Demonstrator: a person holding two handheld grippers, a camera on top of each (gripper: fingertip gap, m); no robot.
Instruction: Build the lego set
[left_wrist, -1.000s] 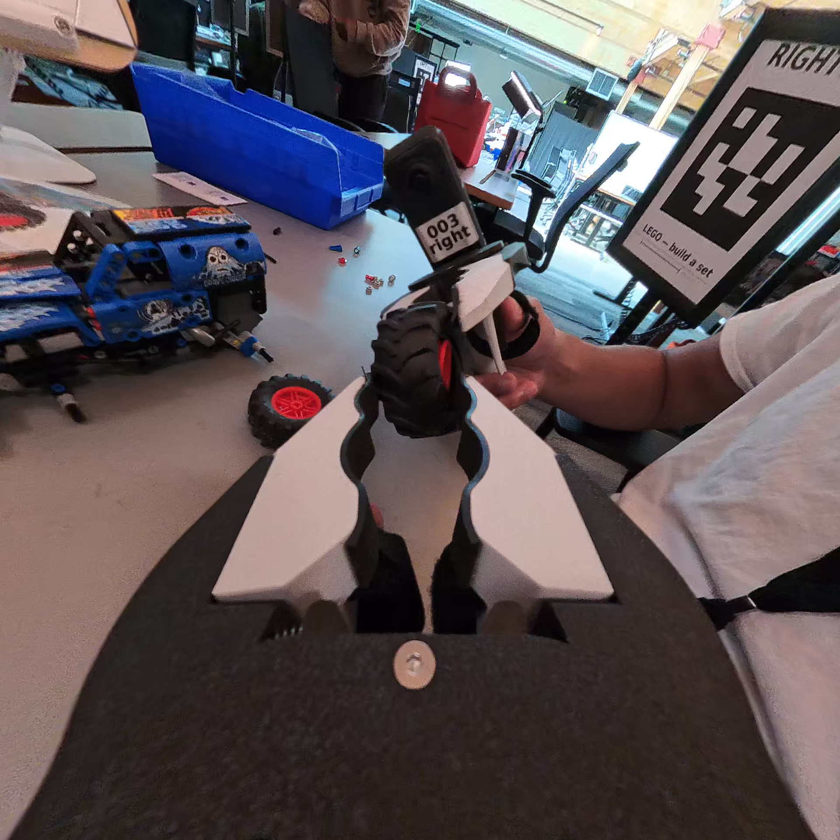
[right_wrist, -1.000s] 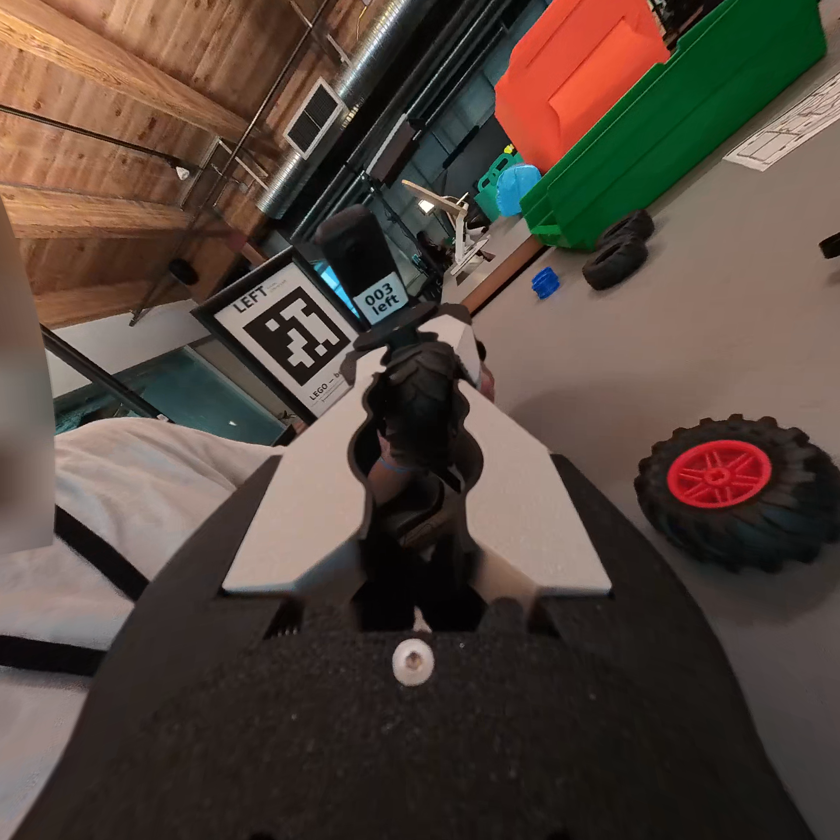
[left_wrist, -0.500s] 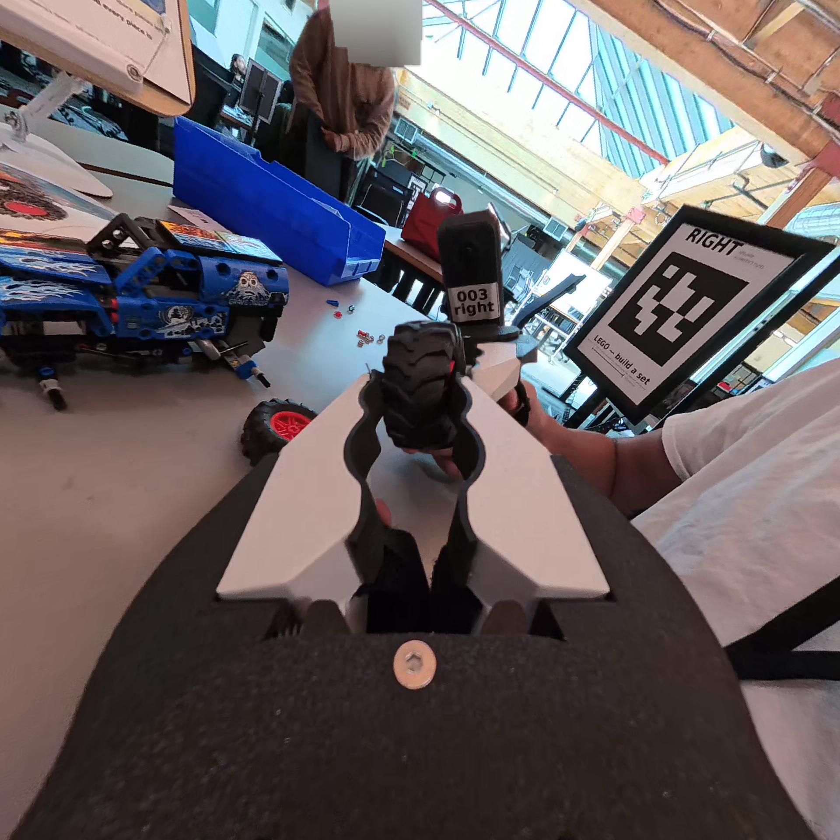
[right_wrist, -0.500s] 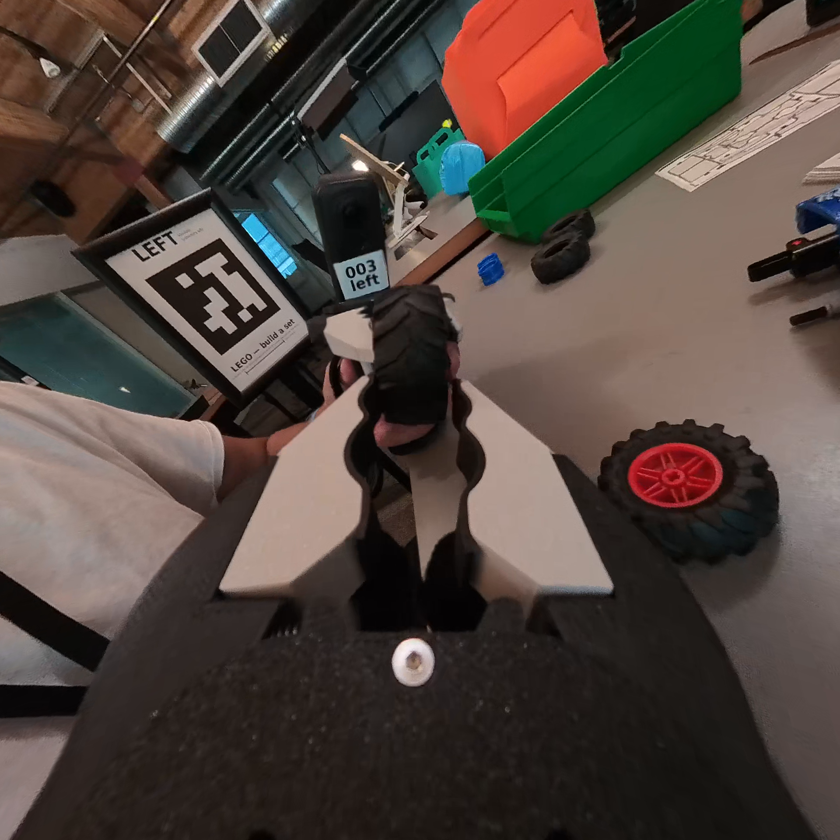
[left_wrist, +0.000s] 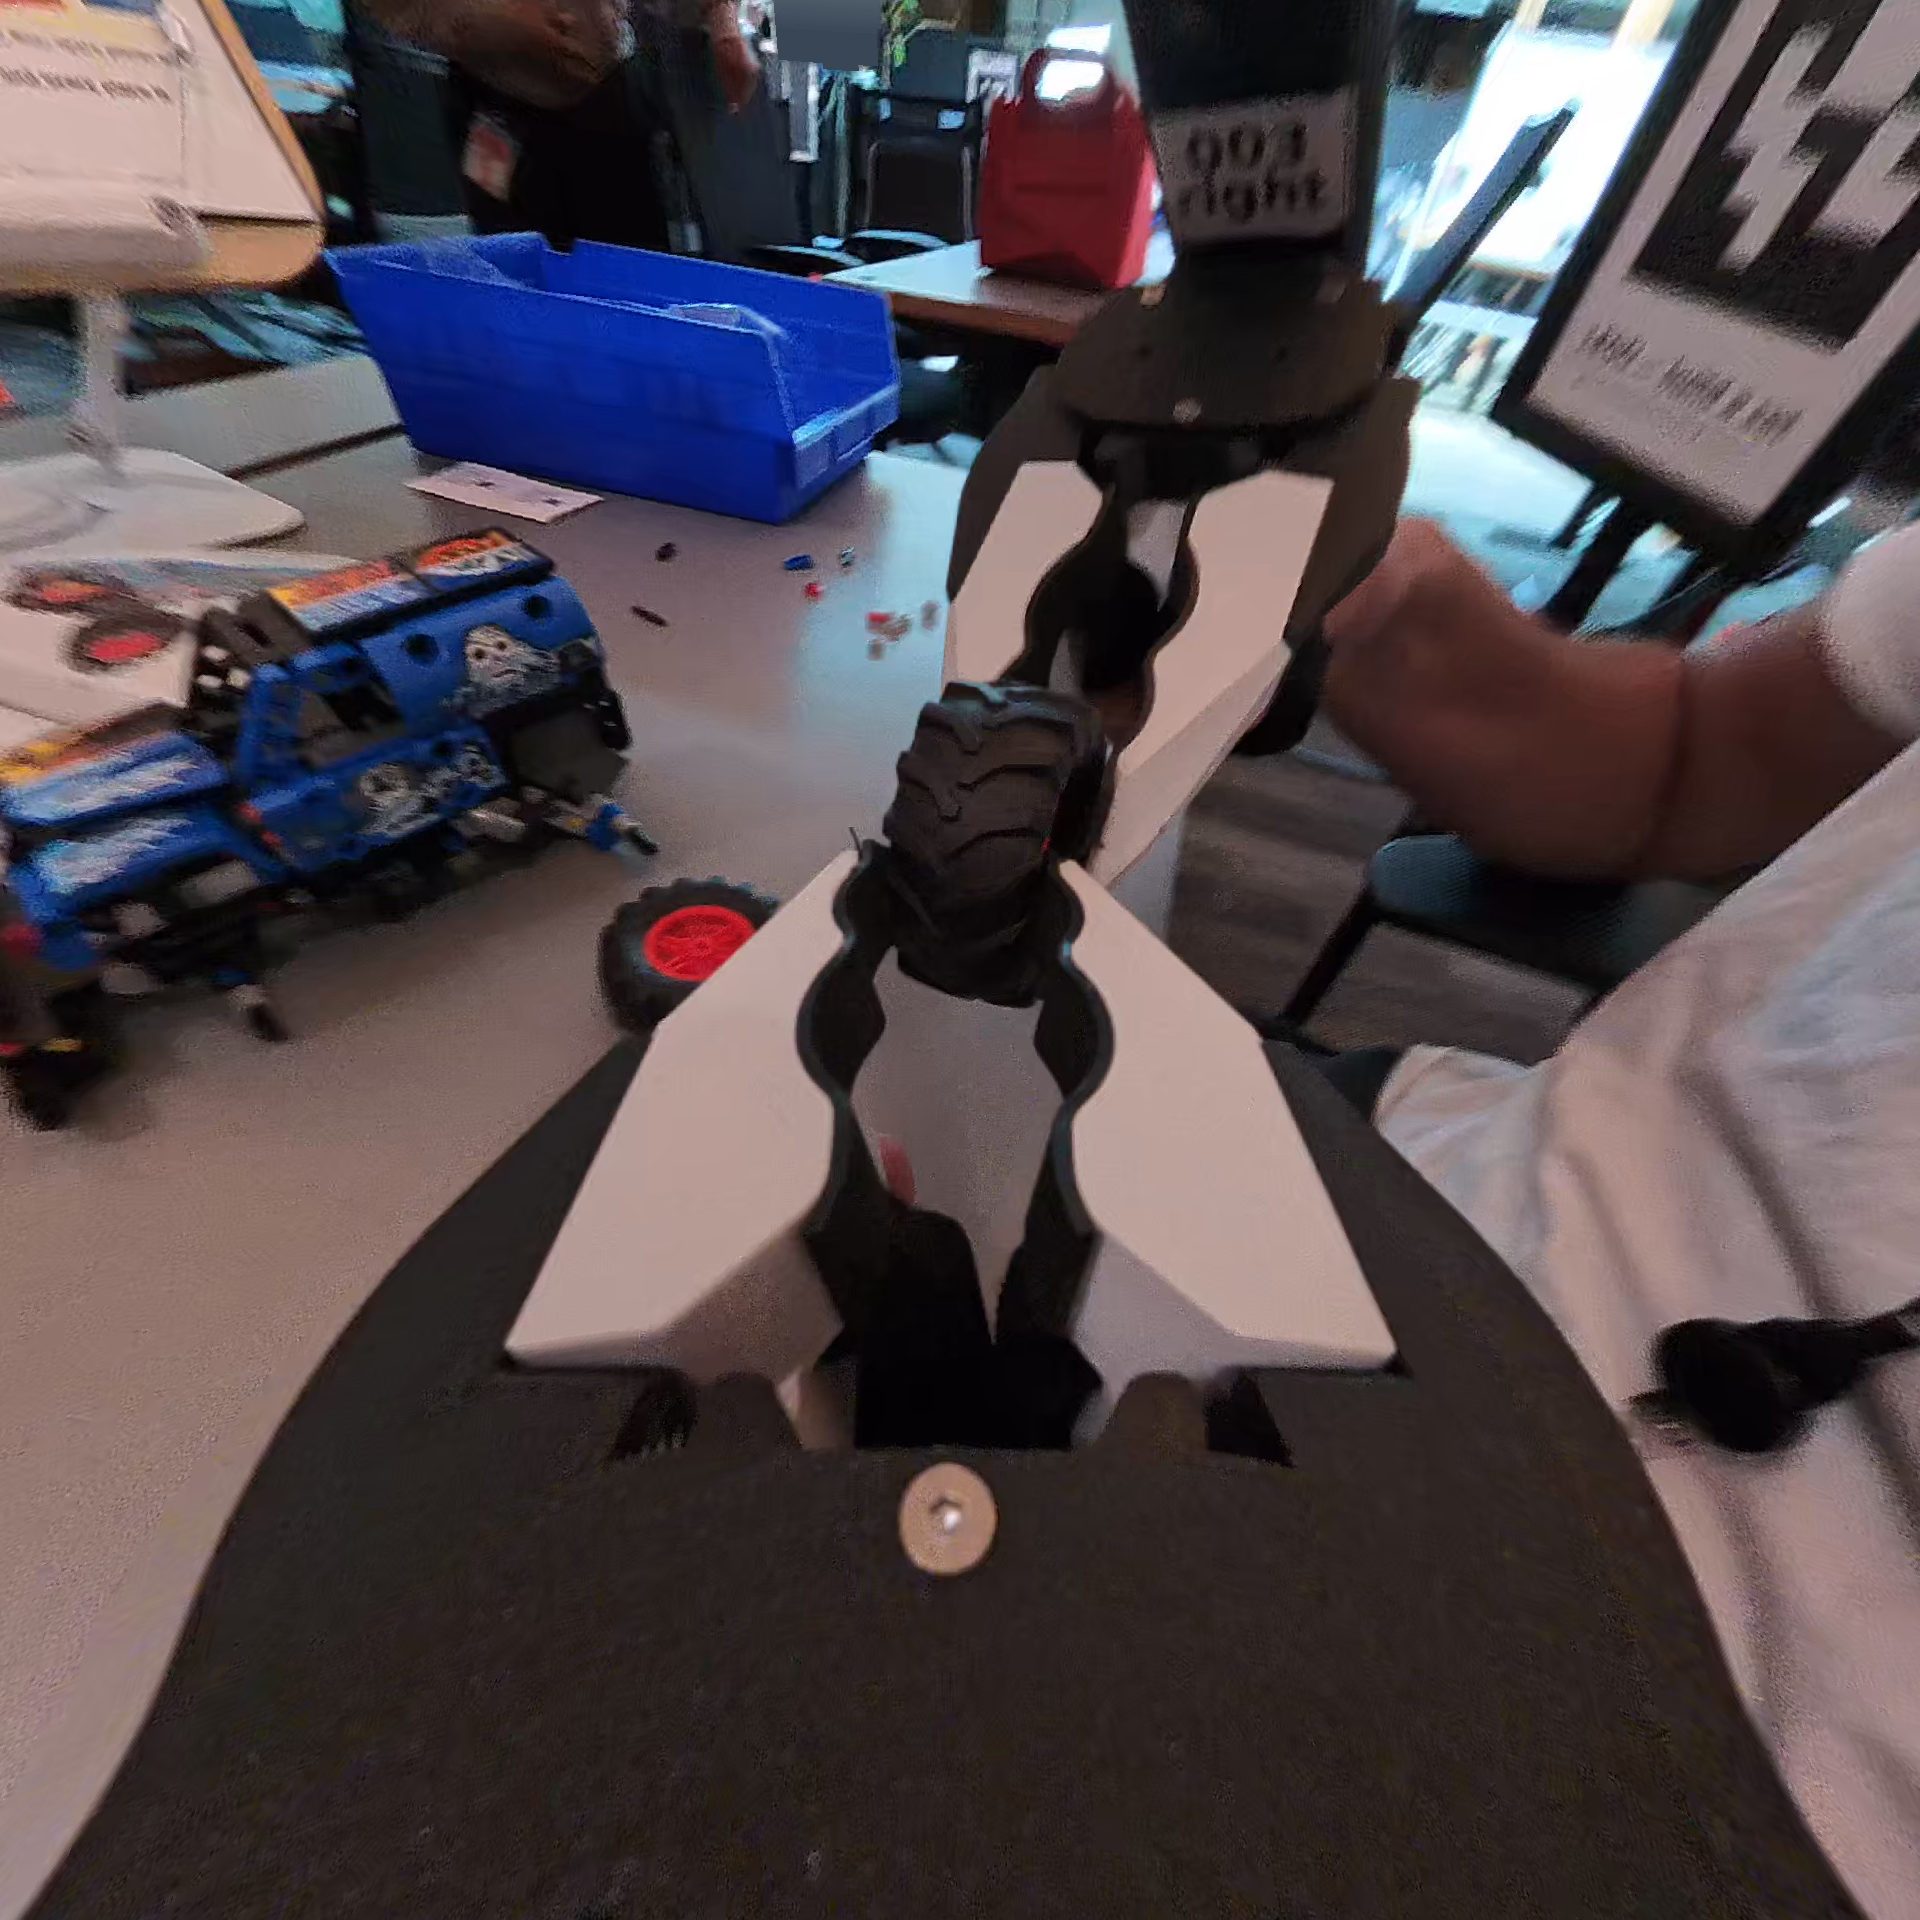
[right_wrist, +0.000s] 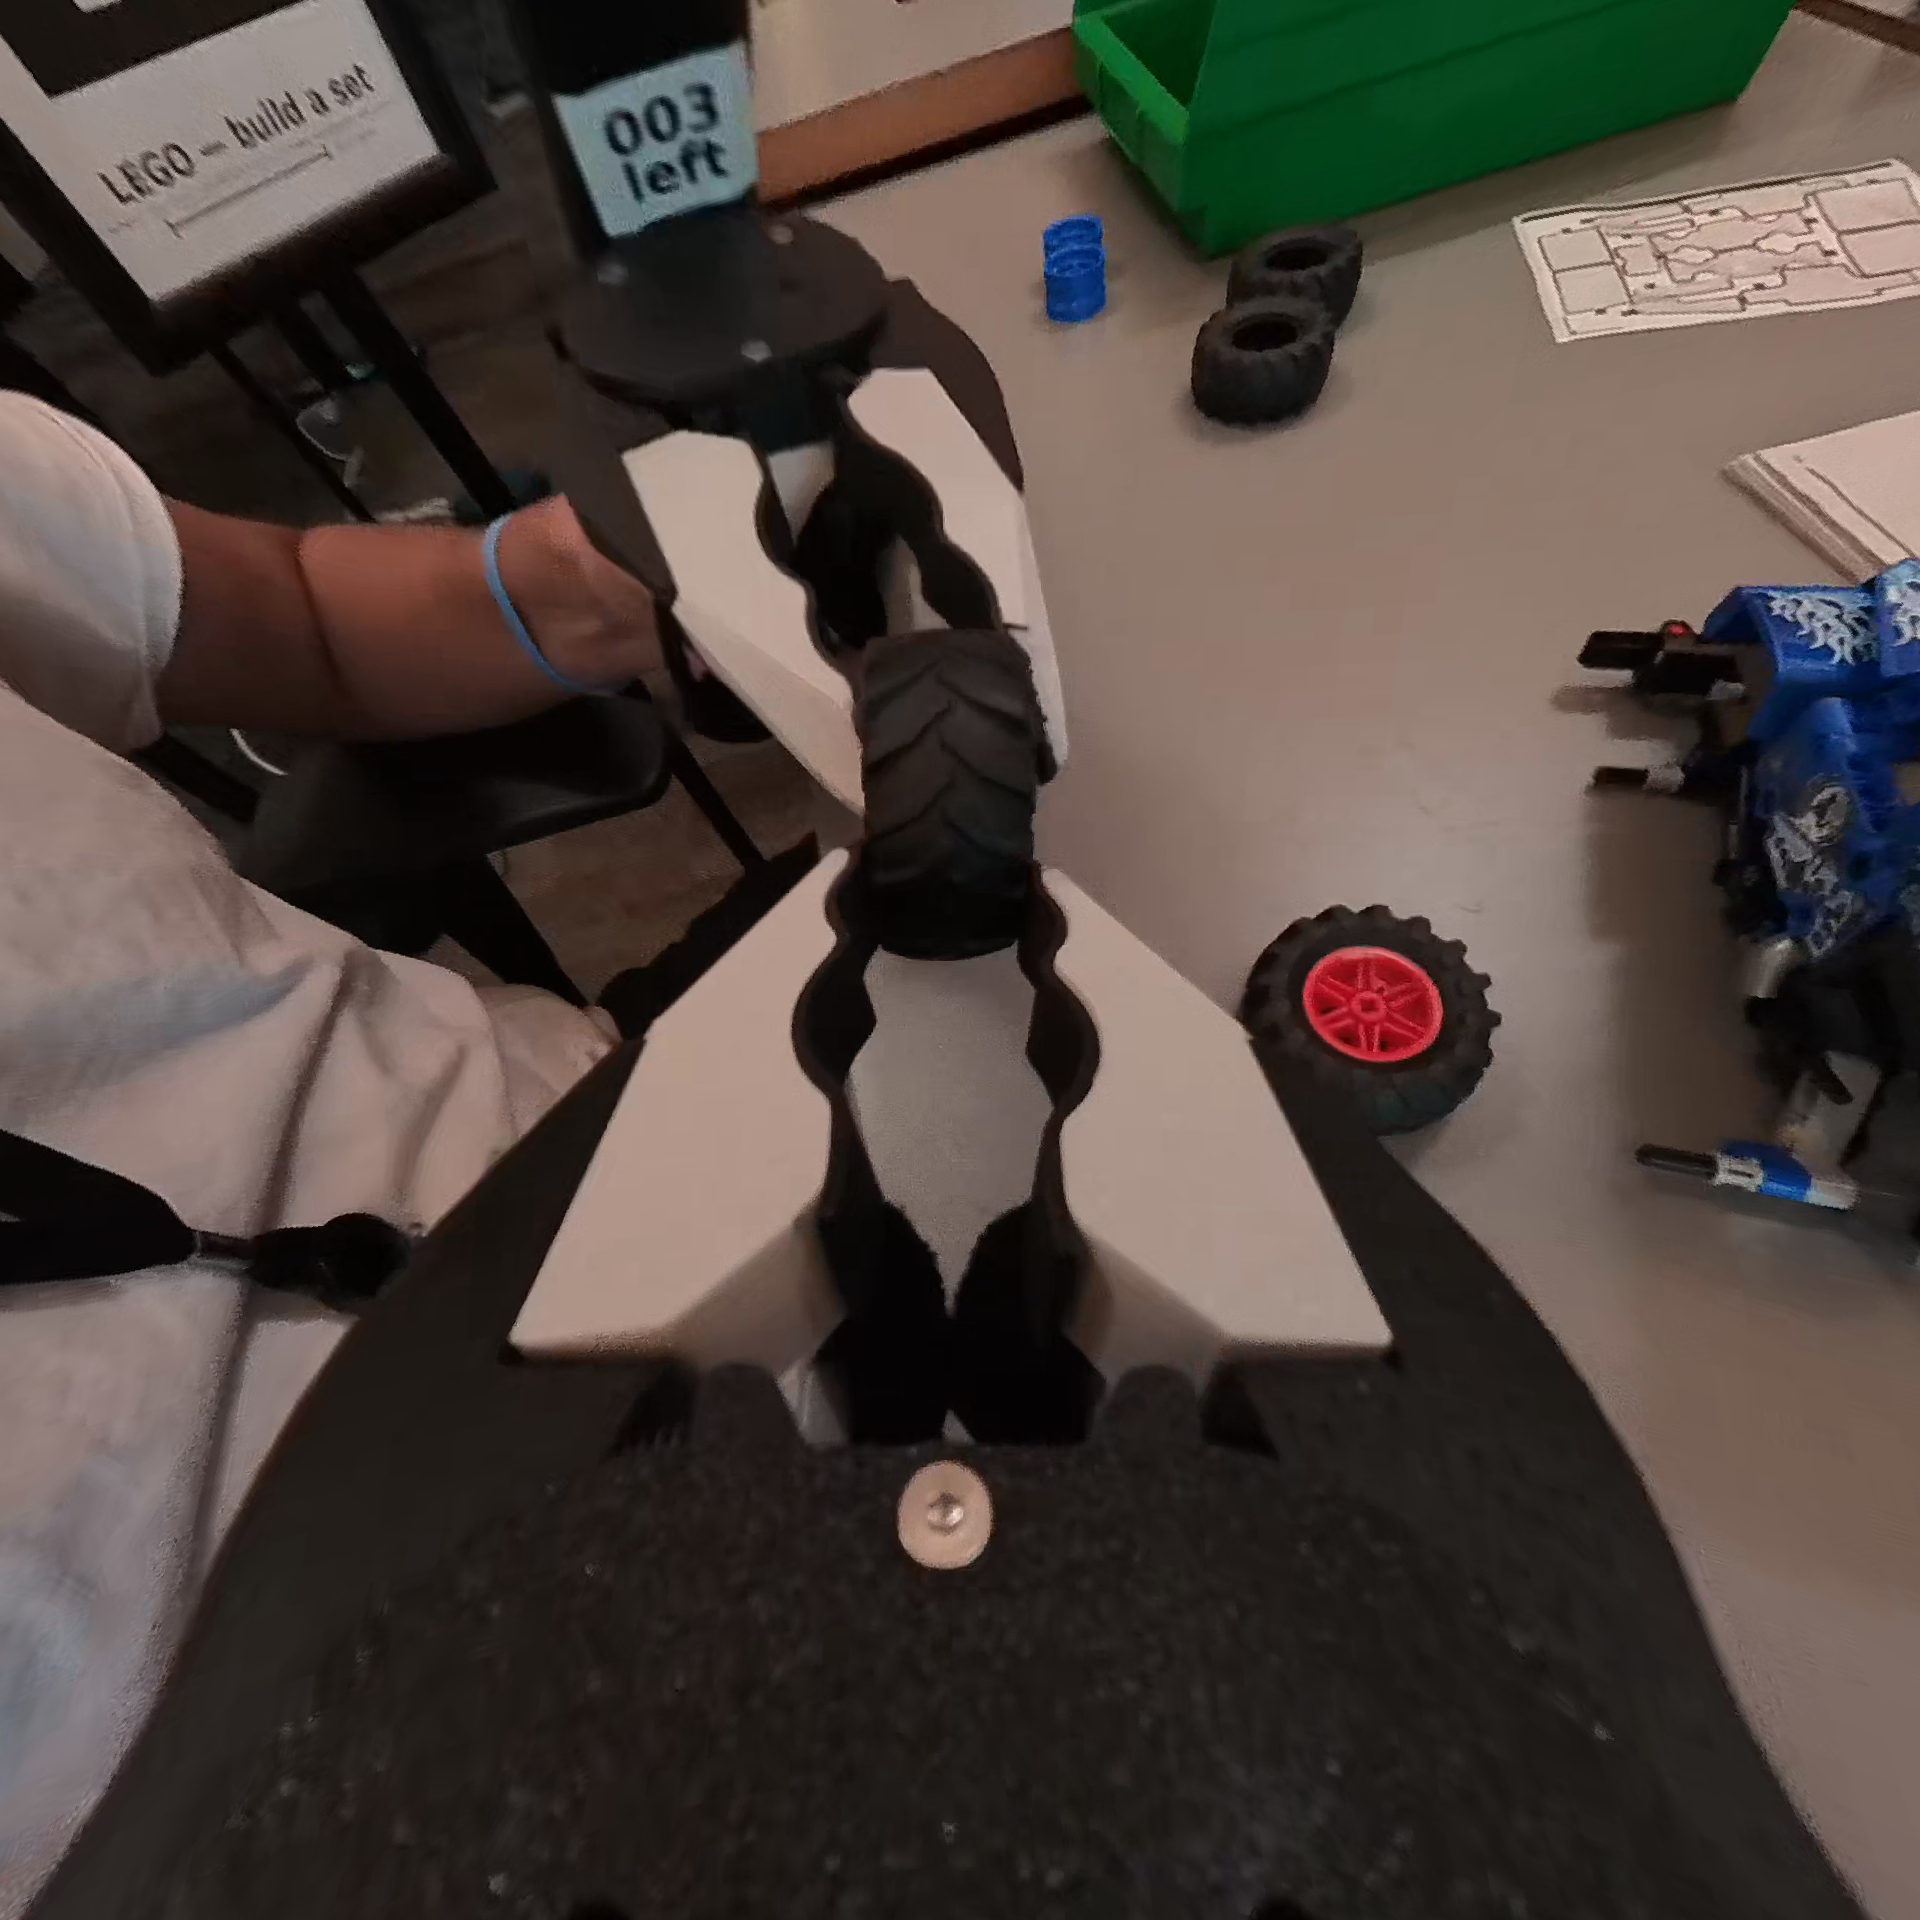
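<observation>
Both grippers are dipping lower toward the grey table (right_wrist: 1351, 582) than half a second ago, the ceiling dropping out of view; the left gripper (left_wrist: 958, 883) is pinching a black tyre (left_wrist: 977, 831) by its tread at the fingertips; the right gripper (right_wrist: 940, 883) is meeting it from the opposite side, its jaws closing on the same tyre, held above the table edge in front of the person's white shirt (right_wrist: 260, 1091); a finished wheel with a red hub (right_wrist: 1369, 1013) is lying flat just beside the right gripper; the blue truck (left_wrist: 312, 748) is standing nearby on the table without wheels; two bare tyres (right_wrist: 1273, 312) are sitting by the green bin (right_wrist: 1455, 125), well apart.
</observation>
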